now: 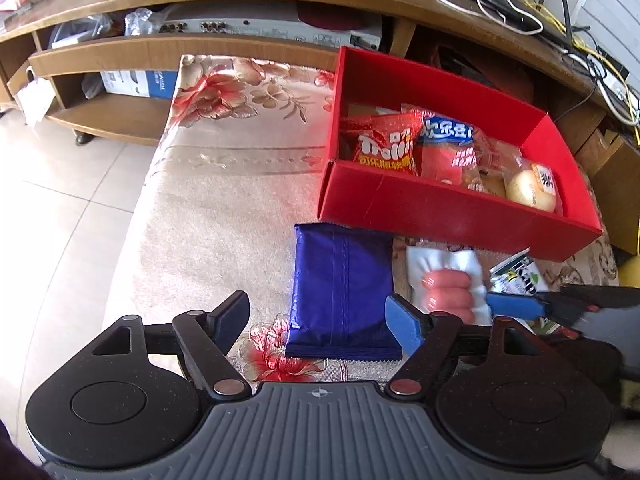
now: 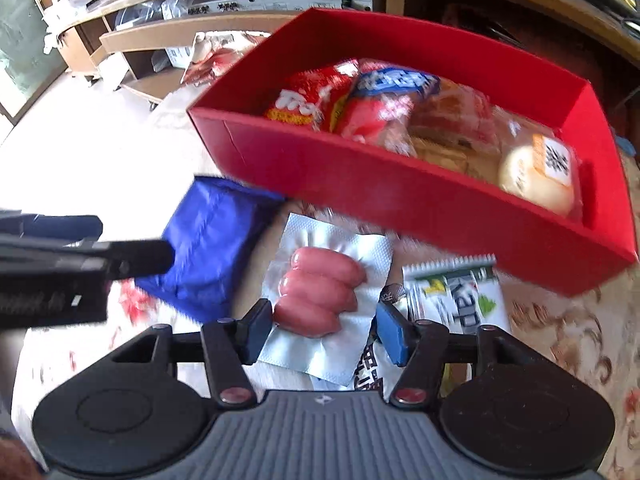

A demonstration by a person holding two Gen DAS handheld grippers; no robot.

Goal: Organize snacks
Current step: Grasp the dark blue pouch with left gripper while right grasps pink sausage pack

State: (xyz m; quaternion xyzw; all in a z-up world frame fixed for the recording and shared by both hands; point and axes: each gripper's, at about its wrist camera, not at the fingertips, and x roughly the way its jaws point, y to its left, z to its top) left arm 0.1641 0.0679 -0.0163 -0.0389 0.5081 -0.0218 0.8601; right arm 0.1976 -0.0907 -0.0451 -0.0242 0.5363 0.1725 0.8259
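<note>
A red box (image 1: 440,216) on a floral cloth holds several snack packs, among them a red chips bag (image 1: 384,146) and a round bun (image 1: 530,190). In front of it lie a blue packet (image 1: 340,288), a white pack of pink sausages (image 1: 444,284) and a green-and-white packet (image 1: 516,276). My left gripper (image 1: 320,316) is open over the blue packet's near end. My right gripper (image 2: 320,330) straddles the sausage pack (image 2: 320,292), which lies flat; its left pad sits against the pack and a thin gap shows at the right pad. The red box (image 2: 360,184) stands just beyond.
A wooden TV stand (image 1: 168,52) with electronics and a tangle of cables (image 1: 520,4) runs behind the box. Pale floor tiles (image 1: 60,184) lie left of the cloth (image 1: 224,208). The left gripper's arm (image 2: 80,264) crosses the right wrist view at the left.
</note>
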